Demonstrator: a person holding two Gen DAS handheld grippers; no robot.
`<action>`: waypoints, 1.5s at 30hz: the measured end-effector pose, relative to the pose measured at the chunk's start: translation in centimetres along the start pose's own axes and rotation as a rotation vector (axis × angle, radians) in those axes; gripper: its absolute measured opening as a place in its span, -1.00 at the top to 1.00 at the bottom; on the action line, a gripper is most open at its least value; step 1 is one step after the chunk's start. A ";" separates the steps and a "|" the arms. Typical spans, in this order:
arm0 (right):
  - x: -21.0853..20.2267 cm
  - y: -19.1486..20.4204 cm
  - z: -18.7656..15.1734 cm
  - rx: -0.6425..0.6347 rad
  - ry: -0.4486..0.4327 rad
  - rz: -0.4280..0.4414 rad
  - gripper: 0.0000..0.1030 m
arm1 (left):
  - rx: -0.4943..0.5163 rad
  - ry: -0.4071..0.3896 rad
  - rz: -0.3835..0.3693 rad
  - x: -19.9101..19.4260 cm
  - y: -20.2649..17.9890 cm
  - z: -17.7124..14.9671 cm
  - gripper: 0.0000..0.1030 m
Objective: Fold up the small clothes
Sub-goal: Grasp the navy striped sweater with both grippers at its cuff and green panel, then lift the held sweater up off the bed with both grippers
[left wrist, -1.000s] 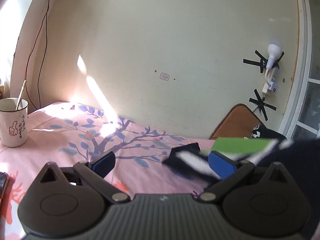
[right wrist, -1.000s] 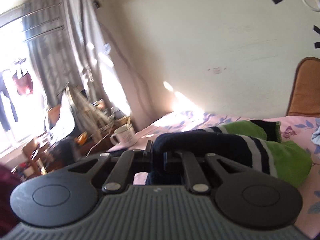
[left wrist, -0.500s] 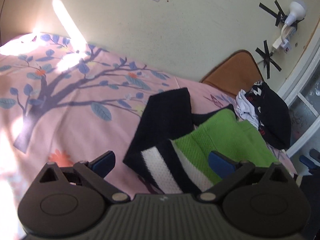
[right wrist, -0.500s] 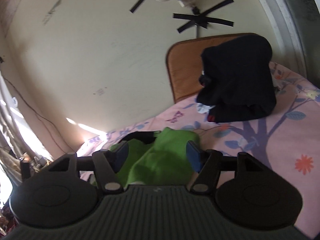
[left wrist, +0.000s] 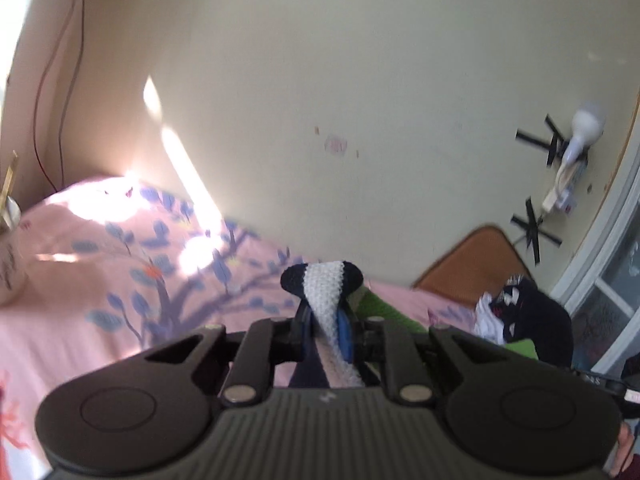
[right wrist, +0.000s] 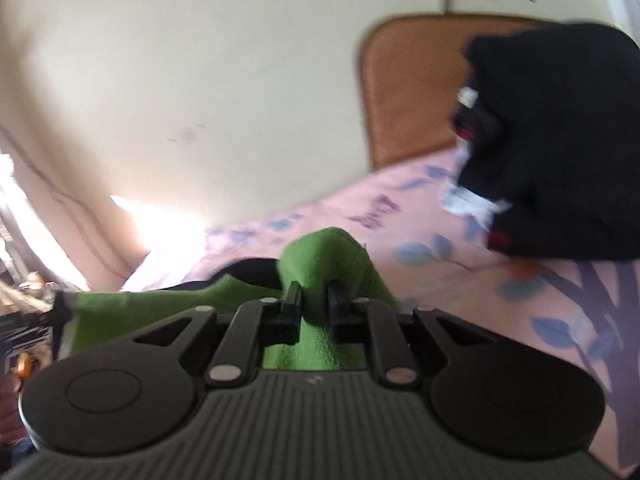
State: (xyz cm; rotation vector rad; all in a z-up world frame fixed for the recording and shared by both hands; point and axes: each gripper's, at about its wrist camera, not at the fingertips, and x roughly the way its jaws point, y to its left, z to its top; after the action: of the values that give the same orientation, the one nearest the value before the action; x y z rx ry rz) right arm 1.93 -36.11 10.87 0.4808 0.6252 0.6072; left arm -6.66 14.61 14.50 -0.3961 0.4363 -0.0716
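A green sock with black and white stripes lies across the pink flowered sheet. My left gripper is shut on its striped cuff, which bunches up above the blue pads and is lifted off the sheet. In the right wrist view my right gripper has its jaws closing on the green end of the sock, the cloth pinched between the fingers. More green cloth trails to the left below that gripper. The picture is blurred by motion.
A pile of black and white clothes sits at the far right of the sheet, seen also as the dark pile. A brown chair back leans on the wall behind. A white mug stands at the left edge.
Both grippers went from wide open over the flat sock to closed on it. The left one has risen with the striped cuff; the right has come down onto the green end.
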 end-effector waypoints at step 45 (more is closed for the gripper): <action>-17.7 25.7 13.3 -0.502 -0.613 -0.103 0.78 | 0.093 -0.584 0.040 -13.6 -6.9 12.7 0.75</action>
State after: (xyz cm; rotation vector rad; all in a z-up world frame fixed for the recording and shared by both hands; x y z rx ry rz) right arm -10.40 -32.12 42.20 0.1404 -0.0923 0.4618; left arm -13.46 14.89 33.08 -0.2990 -0.1357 0.0637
